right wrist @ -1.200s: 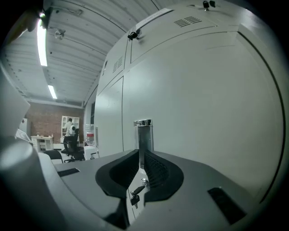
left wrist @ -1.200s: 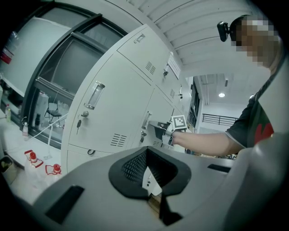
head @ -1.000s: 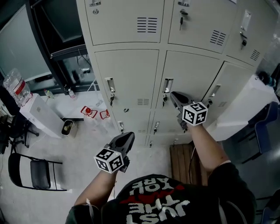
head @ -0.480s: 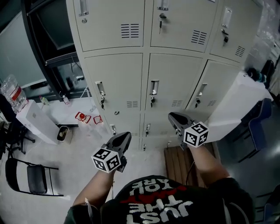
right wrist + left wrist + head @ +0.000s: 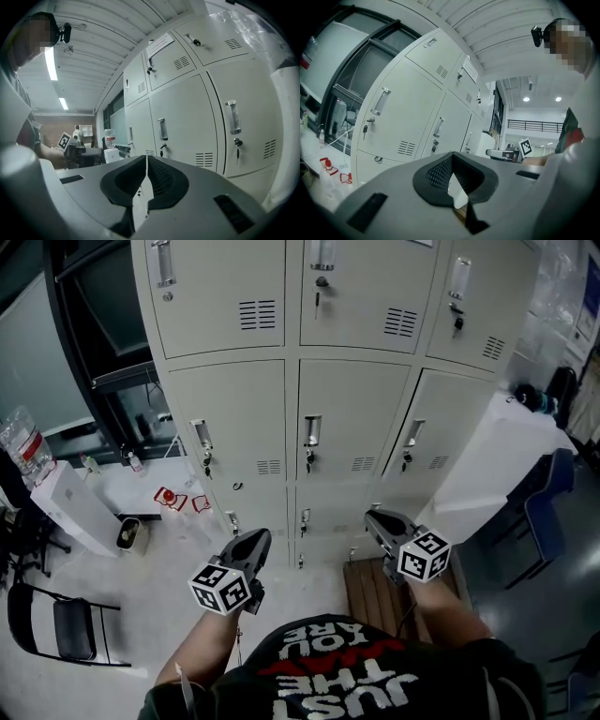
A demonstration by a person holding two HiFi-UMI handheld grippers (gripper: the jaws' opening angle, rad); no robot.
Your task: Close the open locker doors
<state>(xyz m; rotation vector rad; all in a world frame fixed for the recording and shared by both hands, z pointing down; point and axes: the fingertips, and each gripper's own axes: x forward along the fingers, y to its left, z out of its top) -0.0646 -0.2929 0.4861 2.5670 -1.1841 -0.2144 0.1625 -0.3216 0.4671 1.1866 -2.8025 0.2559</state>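
Locker doors (image 5: 354, 418) stand ahead of both our grippers. Right gripper (image 5: 377, 517) has jaws just closing to an empty slit; left gripper (image 5: 257, 536) has tips meeting on nothing. Only our head view shows a folding chair (image 5: 58, 626), left of the left gripper.

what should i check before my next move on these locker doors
1. right gripper empty: ok, its jaws have just been closing and are nearly together, with nothing between them.
2. left gripper empty: ok, tips together, nothing held.
3. middle-row doors shut: ok, all three look flush in the right gripper view.
4. bottom-row doors shut: cannot tell, seen steeply and partly behind the grippers.
5. white panel at the far right: cannot tell whether it is an open door.
6. grippers clear of the doors: ok, neither touches one.
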